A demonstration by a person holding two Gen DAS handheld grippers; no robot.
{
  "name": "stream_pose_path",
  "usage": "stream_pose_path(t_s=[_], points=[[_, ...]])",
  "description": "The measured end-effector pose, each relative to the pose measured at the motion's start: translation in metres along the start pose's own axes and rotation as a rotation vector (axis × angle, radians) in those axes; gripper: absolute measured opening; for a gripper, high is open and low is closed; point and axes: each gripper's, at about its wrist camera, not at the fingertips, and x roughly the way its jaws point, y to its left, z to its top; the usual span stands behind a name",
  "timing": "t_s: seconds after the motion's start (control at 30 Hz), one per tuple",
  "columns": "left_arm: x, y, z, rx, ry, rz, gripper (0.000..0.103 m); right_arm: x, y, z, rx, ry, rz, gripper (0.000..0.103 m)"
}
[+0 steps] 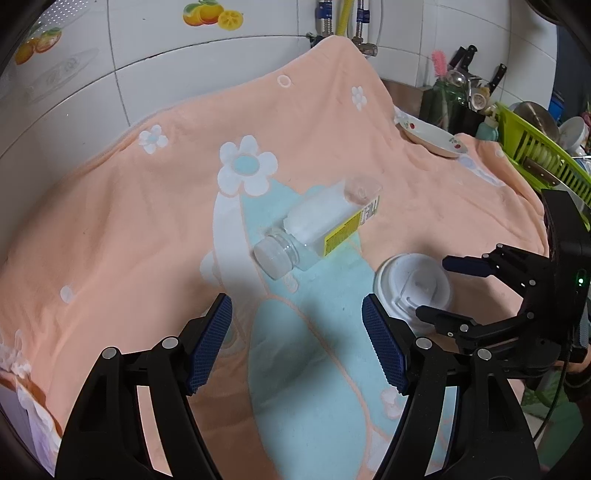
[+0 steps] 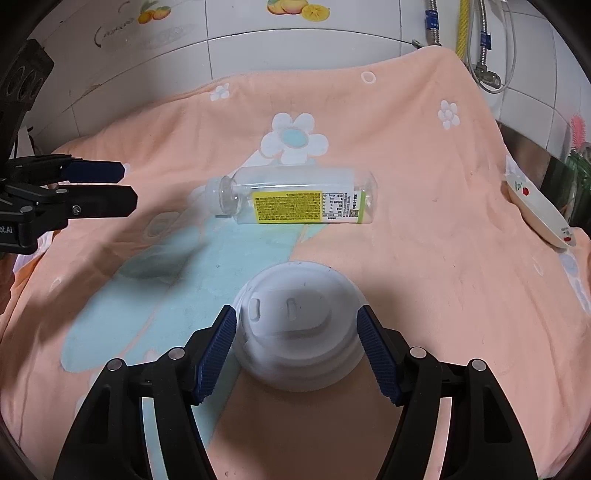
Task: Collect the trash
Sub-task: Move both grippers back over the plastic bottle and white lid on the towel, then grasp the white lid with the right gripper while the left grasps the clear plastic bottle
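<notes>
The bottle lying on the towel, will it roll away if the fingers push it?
Probably a little. The clear bottle lies on its side and looks empty, so likely light and easy to nudge. The soft peach towel should slow any rolling. Its thin plastic may dent under a squeeze.

Spread across the whole counter: a peach towel (image 1: 122, 206) with white flowers and a pale blue patch. At 2 o'clock on its far edge, a shallow white plate (image 1: 434, 138) with small red fruit marks, tilted. Just beyond, at 2 to 3 o'clock, a green dish rack (image 1: 546, 158) holding bowls. Behind the plate, a dark knife holder (image 1: 465, 107) with utensils. At 12 o'clock, white wall tiles (image 2: 258, 44) with orange fruit stickers (image 1: 212, 14) and water pipes (image 1: 343, 22).
</notes>
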Motion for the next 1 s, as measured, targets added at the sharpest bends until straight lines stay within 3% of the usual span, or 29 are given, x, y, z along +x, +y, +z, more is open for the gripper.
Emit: stream_pose_path(t_s=[0.77, 1.0], points=[[0.013, 0.001, 0.005, -0.014, 0.014, -0.010, 0.072, 0.016, -0.002, 0.004, -0.011, 0.049, 0.001, 0.072], [0.021, -0.005, 0.010, 0.013, 0.016, -0.016, 0.072, 0.008, -0.005, -0.001, 0.000, 0.024, 0.000, 0.071]])
